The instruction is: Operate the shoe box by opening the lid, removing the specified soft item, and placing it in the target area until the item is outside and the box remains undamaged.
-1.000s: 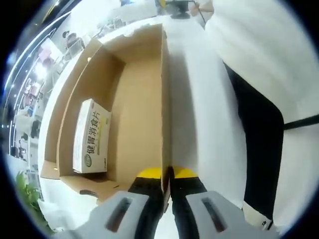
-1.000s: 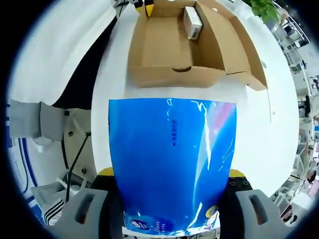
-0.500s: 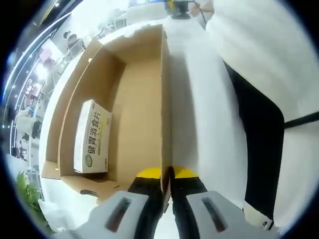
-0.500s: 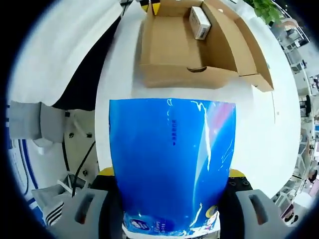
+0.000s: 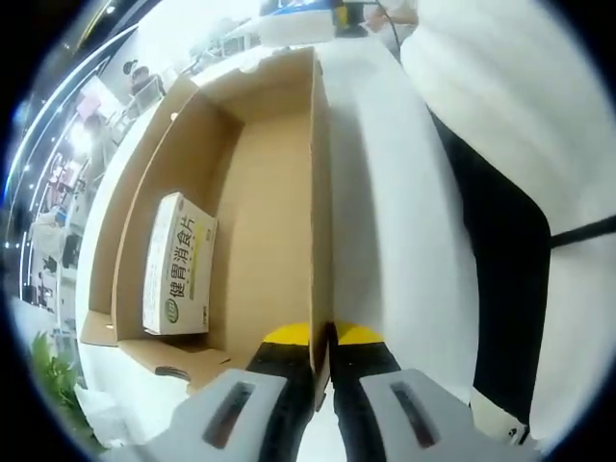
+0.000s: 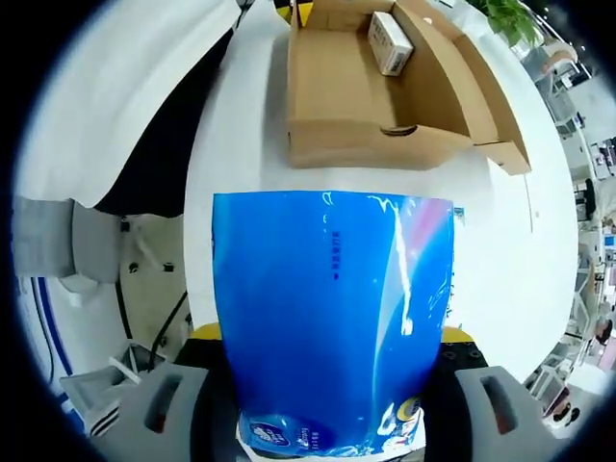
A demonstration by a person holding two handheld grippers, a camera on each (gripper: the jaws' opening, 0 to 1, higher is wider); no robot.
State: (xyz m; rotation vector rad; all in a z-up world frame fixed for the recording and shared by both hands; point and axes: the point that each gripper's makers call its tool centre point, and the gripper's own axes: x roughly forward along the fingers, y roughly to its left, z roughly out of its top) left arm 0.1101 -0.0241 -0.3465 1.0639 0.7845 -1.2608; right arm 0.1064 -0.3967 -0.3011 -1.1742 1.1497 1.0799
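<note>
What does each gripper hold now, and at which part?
The right gripper holds the blue soft pack by its lower end. The left gripper pinches the shoe box side wall edge.

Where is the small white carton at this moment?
In the left gripper view the small white carton lies inside the open shoe box, against its left wall; the right gripper view shows it in the box's far corner.

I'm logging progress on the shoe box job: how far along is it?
Done: the shoe box is open and the blue soft pack is out. In hand: the right gripper holds it above the table; the left gripper grips the box wall. Left: set it down.
</note>
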